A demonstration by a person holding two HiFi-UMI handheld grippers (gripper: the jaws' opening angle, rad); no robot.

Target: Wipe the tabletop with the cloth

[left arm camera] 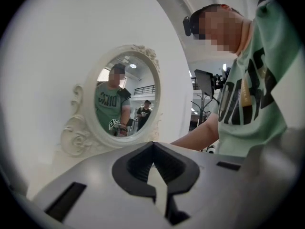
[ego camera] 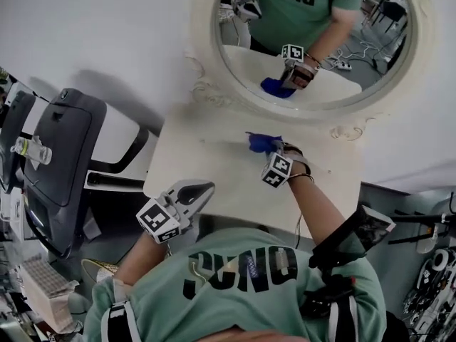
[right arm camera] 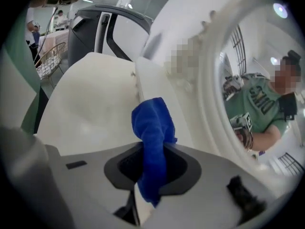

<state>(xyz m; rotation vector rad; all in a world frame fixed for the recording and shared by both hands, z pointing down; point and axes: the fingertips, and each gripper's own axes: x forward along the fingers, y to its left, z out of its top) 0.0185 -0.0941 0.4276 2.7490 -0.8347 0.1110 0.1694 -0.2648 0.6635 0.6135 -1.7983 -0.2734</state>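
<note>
Holding a crumpled blue cloth (right arm camera: 151,128) at the cream tabletop (ego camera: 199,155), the right gripper (right arm camera: 152,168) clenched it.
By the near edge the left gripper (left arm camera: 153,149) hovered closed and empty (ornate white mirror (ego camera: 205,55) beyond).

It looked like a mock home corner set up inside a large lab or studio hall. Ahead of the right fingers (right arm camera: 178,168), a cream table (right arm camera: 90,104) carried an ornate mirror (right arm camera: 214,80) against a bare white wall. Left of the left fingers (ego camera: 196,189) stood a treadmill (ego camera: 64,148). Far beyond both were a monitor (left arm camera: 204,82) on a stand, a wicker chair (right arm camera: 50,56) and other people (right arm camera: 59,18).
</note>
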